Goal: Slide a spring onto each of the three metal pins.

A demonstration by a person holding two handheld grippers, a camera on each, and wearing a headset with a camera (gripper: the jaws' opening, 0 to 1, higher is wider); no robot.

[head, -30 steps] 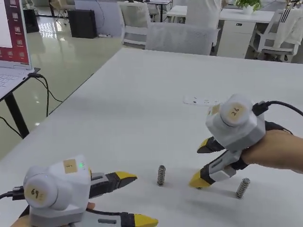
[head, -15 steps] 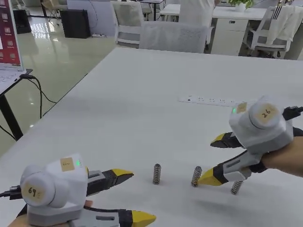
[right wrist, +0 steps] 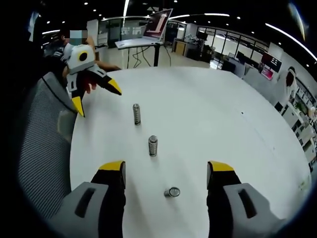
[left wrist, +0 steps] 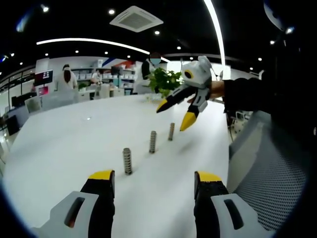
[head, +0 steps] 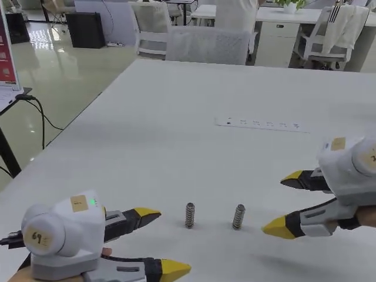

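Three small coil springs stand upright in a row on the white table (head: 176, 135). The head view has two of them, spring (head: 190, 215) and spring (head: 238, 217). My right gripper view has all three: far spring (right wrist: 136, 113), middle spring (right wrist: 153, 145) and near spring (right wrist: 172, 192), the last seen end-on just ahead of and below the jaws. My right gripper (head: 282, 202) (right wrist: 166, 166) hangs open to the right of the row, holding nothing. My left gripper (head: 161, 241) (left wrist: 154, 176) is open at the front left, short of the nearest spring (left wrist: 127, 160).
A white power strip (head: 261, 124) lies on the table further back. Office chairs (head: 205, 44) and desks stand beyond the far edge. A grey mesh chair back (right wrist: 42, 144) is close to the table's near edge. A cable (head: 35, 111) hangs at the left.
My right gripper has drawn back to the right, away from the middle spring, which now stands free. The left gripper has stayed in place. The head camera has shifted.
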